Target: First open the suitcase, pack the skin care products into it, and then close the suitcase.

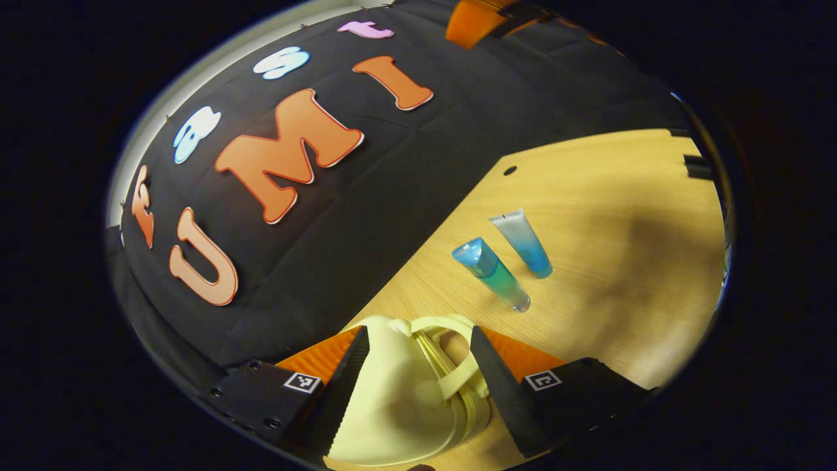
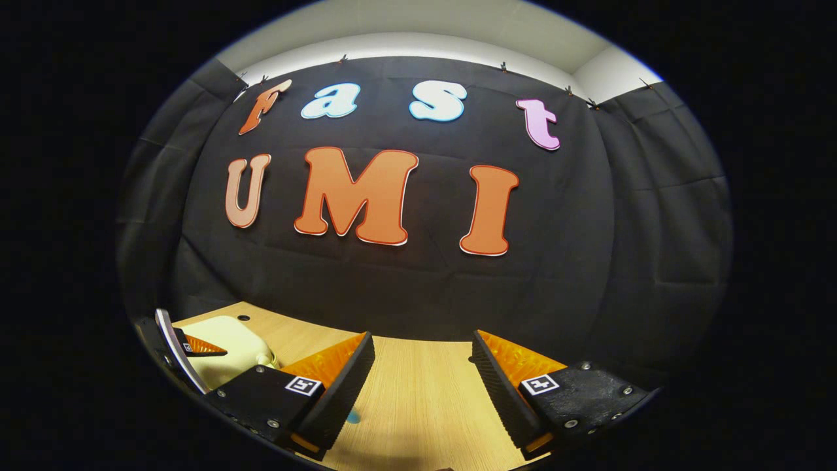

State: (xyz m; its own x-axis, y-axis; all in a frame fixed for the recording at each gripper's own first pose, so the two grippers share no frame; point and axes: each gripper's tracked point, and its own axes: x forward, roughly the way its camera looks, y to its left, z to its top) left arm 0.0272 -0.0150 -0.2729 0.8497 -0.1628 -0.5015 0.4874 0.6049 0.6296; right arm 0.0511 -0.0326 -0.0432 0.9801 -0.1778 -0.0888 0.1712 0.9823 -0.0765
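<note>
- Between the left gripper (image 1: pixel 418 366)'s spread fingers lies the pale yellow suitcase (image 1: pixel 392 399), its handle and seam facing up toward the camera; the fingers flank it but contact isn't clear, so I judge it ungripped.
- Beyond it on the wooden table (image 1: pixel 608 196) lie two blue tubes (image 1: pixel 502 263), side by side, long axes running away from this gripper.
- The left gripper is plainly nearer the case, so opening likely falls to it.
- The right gripper (image 2: pixel 422 379) hangs released over bare table, the case (image 2: pixel 225 350) off to its left.
- The case's near edge is cut off; its zip or latch is hard to make out.
</note>
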